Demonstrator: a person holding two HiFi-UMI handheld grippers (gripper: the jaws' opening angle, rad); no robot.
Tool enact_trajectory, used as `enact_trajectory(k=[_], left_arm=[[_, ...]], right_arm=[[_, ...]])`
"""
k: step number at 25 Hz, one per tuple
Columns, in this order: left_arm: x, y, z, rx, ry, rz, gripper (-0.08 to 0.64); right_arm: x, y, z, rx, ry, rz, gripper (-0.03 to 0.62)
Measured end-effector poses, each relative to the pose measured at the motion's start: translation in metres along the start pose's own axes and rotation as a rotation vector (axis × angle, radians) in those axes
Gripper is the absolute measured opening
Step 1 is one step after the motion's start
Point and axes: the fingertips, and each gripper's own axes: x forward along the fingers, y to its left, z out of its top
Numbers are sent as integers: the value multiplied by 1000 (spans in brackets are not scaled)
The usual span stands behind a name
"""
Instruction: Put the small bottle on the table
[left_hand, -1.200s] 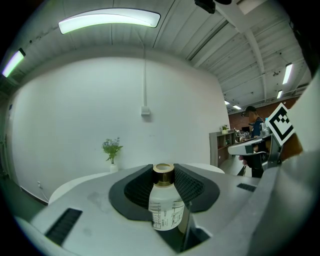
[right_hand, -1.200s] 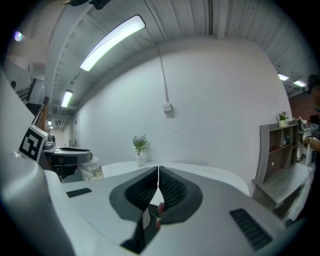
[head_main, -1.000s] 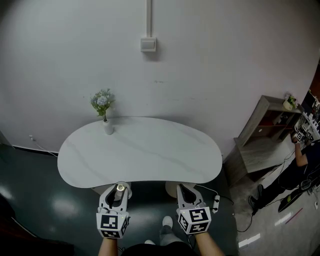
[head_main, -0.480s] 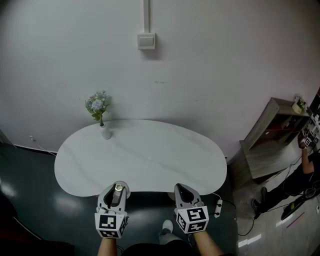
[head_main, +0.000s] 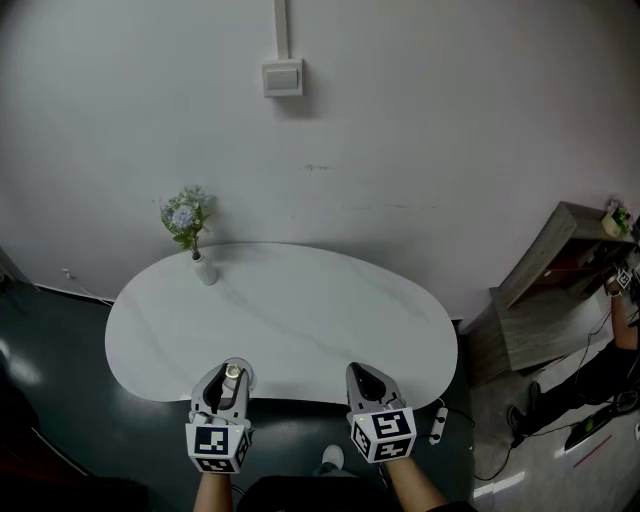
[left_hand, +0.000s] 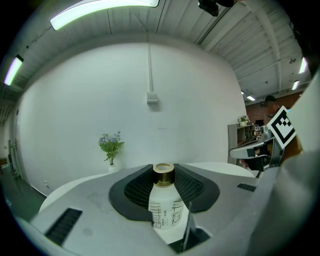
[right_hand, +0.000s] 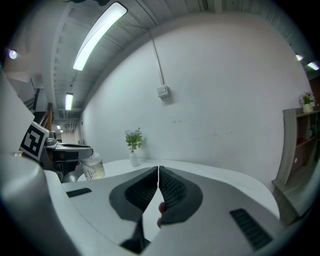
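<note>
Plainly the broad white tabletop (head_main: 300, 310) gives plenty of room, yet the danger I judge lies at its near rim: my left tool (head_main: 229, 375) hovers just about over that edge, and a drop made there could leave the load half off the rim and tumbling to the dark floor. Letting go while I am above the surface, or with the tool tilted, would likely knock it over too, since it looks tall for its base and smooth-sided. My left tool is clamped on it, the two ribbed pads pressing either side of the shoulder just below the cap. My right tool (head_main: 362, 376) hangs beside it at the same edge, its jaws drawn together with only a hairline between them and nothing in them, so it offers no steadying unless I bring it over. A vase of flowers (head_main: 203, 270) stands well apart at the far left corner, no obstacle. Smallest is the small bottle (left_hand: 165, 209) itself: clear, printed label, gold cap, upright in my grip and, as far as I can judge, not yet resting on the surface.
</note>
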Motion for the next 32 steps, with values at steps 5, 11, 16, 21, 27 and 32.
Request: enact_trajectory(k=[5, 11, 16, 21, 27, 32], left_arm=[[13, -7, 1, -7, 9, 15, 130], [23, -11, 3, 2, 9, 19, 130], [32, -7, 0, -9, 13, 17, 130], [45, -6, -4, -10, 12, -7, 130], [66, 3, -10, -25, 16, -20, 130], [86, 12, -16, -35, 31, -28, 131]], right_arm=[[8, -14, 3, 4, 1, 18, 67], [17, -23, 5, 14, -1, 29, 67], [21, -24, 3, 18, 14, 31, 67], [30, -27, 0, 19, 21, 15, 67], [48, -26, 2, 13, 23, 9, 67], [68, -29, 4, 11, 41, 4, 67]])
